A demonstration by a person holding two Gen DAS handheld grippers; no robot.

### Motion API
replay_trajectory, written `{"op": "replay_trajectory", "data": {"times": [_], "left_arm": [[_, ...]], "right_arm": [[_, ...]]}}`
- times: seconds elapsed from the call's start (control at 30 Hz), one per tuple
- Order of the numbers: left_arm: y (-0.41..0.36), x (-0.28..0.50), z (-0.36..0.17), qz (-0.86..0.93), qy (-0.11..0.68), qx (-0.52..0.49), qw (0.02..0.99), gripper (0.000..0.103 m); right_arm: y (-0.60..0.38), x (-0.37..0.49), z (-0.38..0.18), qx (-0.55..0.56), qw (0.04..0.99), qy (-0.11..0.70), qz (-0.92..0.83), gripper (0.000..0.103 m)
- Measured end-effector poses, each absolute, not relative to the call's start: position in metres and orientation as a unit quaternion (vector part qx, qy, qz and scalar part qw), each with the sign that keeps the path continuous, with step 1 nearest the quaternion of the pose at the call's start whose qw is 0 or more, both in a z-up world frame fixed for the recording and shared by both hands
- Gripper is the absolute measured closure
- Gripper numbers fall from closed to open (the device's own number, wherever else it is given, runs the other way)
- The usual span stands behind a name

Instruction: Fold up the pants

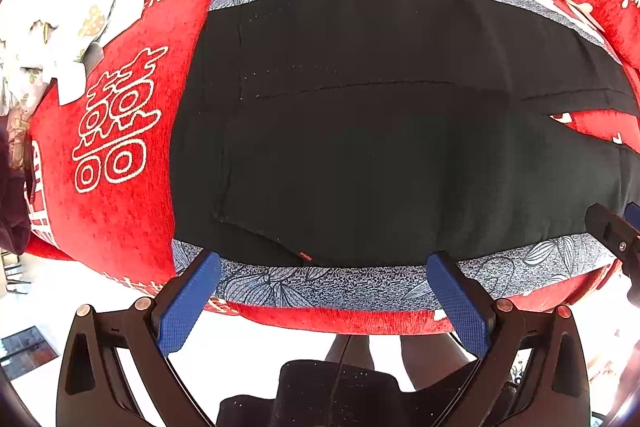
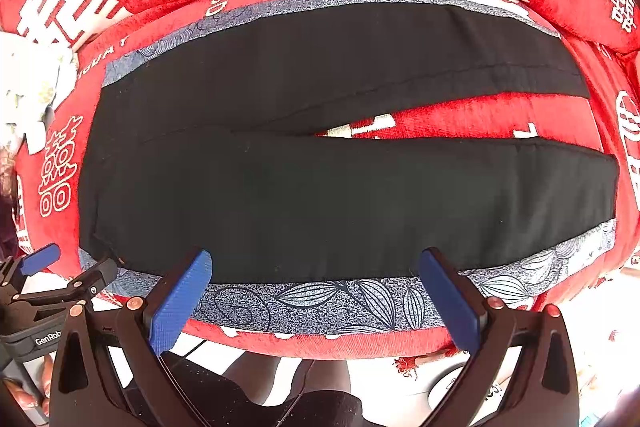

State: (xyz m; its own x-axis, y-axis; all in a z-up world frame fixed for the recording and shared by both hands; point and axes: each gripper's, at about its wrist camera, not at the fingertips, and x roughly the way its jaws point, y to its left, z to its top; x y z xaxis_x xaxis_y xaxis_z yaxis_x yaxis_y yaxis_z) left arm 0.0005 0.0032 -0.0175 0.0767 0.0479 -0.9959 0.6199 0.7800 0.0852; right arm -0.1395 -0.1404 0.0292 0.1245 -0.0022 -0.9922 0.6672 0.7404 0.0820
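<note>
Where legs split, matte black pants (image 2: 320, 195) lie flat.

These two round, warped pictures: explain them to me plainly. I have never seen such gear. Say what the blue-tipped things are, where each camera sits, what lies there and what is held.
There is no robot here. A person holds one pair of tongs in each hand, and a fisheye camera rides on each, looking forward along its two blue fingers; the lens causes the bulging.

One picture looks out from the left tongs, the other from the right tongs. Both are spread wide open and hold nothing.

Ahead lie black pants with blue-grey leaf-patterned side bands, spread flat on a red cloth with white characters, legs slightly parted. A white flowered fabric lies bunched at far left. Each camera also glimpses the other tongs at its edge.
</note>
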Motion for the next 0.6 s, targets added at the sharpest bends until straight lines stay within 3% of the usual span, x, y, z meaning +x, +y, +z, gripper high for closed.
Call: {"op": "replay_trajectory", "data": {"times": [0.43,0.6], "left_arm": [[0.007,0.002,-0.025,-0.202,0.659,0.258,0.678,0.0],[0.025,0.015,-0.03,-0.213,0.664,0.208,0.686,0.0]], "right_arm": [[-0.14,-0.138,0.022,0.264,0.704,0.612,-0.245,0.0],[-0.141,-0.142,0.017,0.289,0.709,0.6,-0.231,0.0]]}}
